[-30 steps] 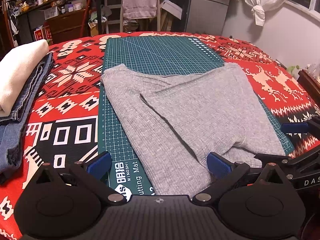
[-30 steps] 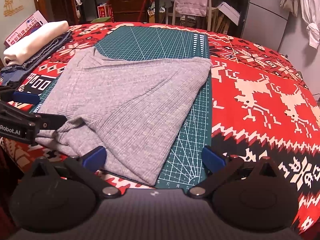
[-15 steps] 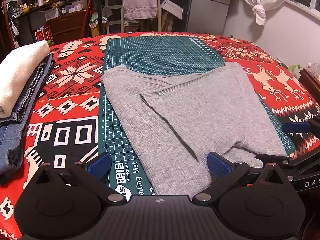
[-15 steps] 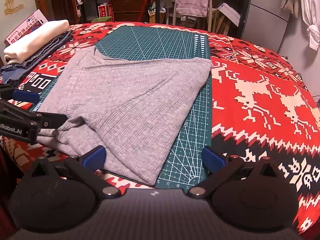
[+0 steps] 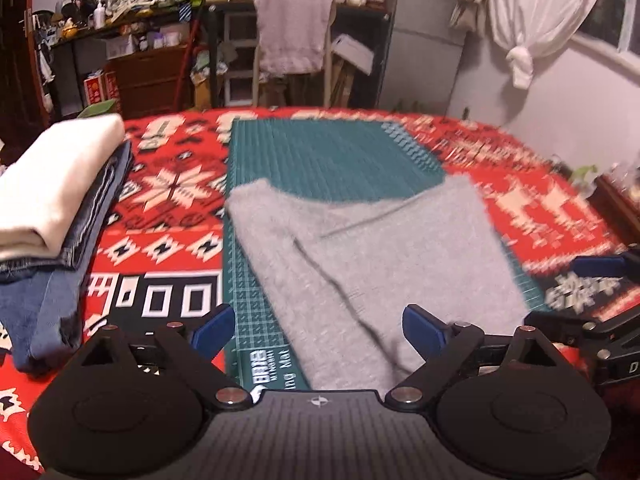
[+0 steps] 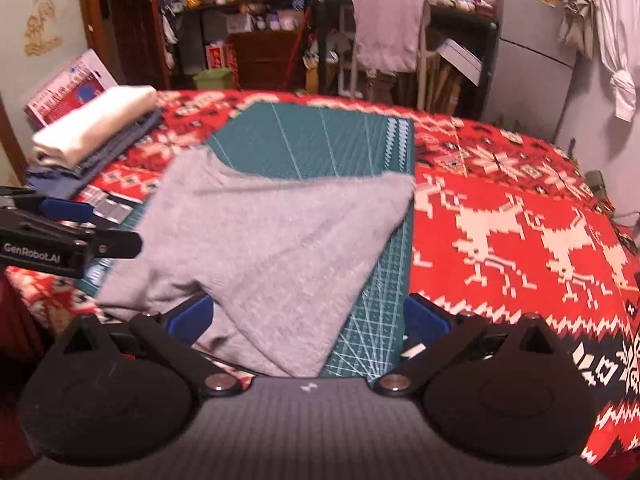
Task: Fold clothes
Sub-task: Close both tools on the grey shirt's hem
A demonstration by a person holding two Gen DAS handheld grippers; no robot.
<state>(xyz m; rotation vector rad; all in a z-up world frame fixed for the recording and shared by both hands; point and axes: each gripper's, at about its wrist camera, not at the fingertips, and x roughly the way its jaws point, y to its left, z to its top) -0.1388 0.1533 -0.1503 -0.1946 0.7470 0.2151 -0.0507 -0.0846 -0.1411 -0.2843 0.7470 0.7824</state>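
Observation:
A grey knit sweater lies partly folded on a green cutting mat. My left gripper is open low over the sweater's near left edge, fabric between its blue fingertips. In the right wrist view the sweater spreads across the mat. My right gripper is open with the sweater's near corner between its fingers. Each gripper shows in the other's view: the right gripper at the right edge, the left gripper at the left edge. Both views are motion-blurred.
A red patterned cloth covers the table. A stack of folded clothes, white on top of blue denim, sits at the left; the stack also appears far left in the right wrist view. Cluttered shelves and a chair stand behind the table.
Both grippers have dropped lower and tilted up at the sweater's near edge, so more of the room shows. Both stay open. The sweater has not visibly shifted.

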